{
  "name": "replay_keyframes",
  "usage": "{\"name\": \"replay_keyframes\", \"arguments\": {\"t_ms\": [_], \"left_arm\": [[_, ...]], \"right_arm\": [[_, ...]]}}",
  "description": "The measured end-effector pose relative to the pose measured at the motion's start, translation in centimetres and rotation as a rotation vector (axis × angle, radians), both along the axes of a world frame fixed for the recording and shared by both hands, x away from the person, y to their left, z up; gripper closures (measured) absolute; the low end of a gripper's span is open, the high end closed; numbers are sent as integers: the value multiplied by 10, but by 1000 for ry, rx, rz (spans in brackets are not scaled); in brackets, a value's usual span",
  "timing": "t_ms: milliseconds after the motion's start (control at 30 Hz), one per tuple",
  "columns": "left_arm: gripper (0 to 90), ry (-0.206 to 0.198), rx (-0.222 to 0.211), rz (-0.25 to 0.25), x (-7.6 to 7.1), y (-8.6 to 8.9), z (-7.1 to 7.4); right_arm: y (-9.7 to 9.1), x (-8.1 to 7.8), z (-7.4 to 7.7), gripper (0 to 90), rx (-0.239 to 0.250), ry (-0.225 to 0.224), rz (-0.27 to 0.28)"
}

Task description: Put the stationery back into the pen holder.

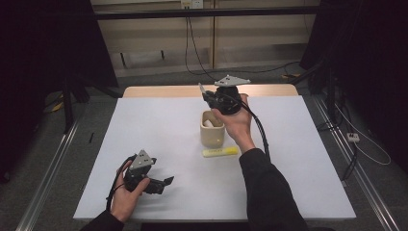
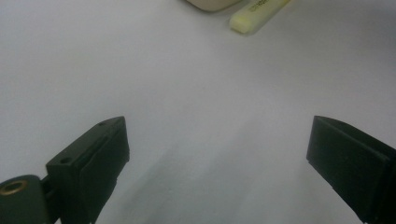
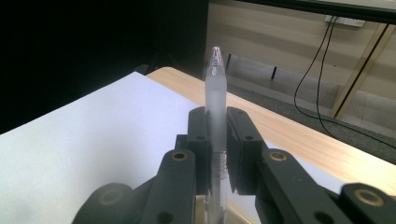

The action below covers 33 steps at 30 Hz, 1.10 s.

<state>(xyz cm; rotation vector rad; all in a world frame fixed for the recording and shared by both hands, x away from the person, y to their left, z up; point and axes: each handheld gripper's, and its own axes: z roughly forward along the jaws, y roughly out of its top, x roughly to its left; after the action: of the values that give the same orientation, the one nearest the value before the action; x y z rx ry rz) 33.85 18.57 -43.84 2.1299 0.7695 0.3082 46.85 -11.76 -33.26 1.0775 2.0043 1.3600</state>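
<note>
The right gripper [image 3: 216, 135] is clamping a frosted plastic pen [image 3: 215, 98], its two black jaws pressing flat on either side of the barrel just above the ribbed section. The pen is standing upright between the pads, its clear tip sticking well above the fingertips and its lower end running down out of sight below them. In the high view this gripper [image 1: 208, 96] is hanging over the beige cup [image 1: 212, 134], just above its rim, with something white lying inside the cup.

The pen is looking light, stiff and smooth, so it is likely to swivel or slide if the squeeze is loosening; holding it mid-barrel, as now, is giving the best control, and the narrow tip is the part to spare from knocks. Whether the lower end is already inside the cup I cannot tell.

The left gripper [image 2: 215, 154] is resting low over the white table [image 1: 159, 125] with its jaws standing wide apart and nothing between them. A yellow highlighter [image 2: 258, 14] is lying ahead of its fingertips, well apart from them, beside the foot of the cup.

Room for moving is looking generous: bare table is stretching to the left of the right fingertips and in front of the left ones. The wooden table edge [image 3: 289, 130] is running just beyond the right fingers, with floor and cables past it. The cup's rim is the nearest thing to catch, and the highlighter [image 1: 220, 152] is lying close on its near side.
</note>
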Motion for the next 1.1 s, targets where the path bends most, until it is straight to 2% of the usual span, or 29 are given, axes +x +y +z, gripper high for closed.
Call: {"name": "replay_keyframes", "arguments": {"t_ms": [367, 733, 1100], "left_arm": [[58, 1, 7, -3, 0, 0, 0], [58, 0, 6, -3, 0, -1, -1], [58, -1, 9, -4, 0, -1, -1]], "right_arm": [[-2, 1, -15, 806, 2, 16, -3], [-3, -1, -27, 805, 6, 9, 6], [-14, -7, -29, 781, 25, 12, -3]]}}
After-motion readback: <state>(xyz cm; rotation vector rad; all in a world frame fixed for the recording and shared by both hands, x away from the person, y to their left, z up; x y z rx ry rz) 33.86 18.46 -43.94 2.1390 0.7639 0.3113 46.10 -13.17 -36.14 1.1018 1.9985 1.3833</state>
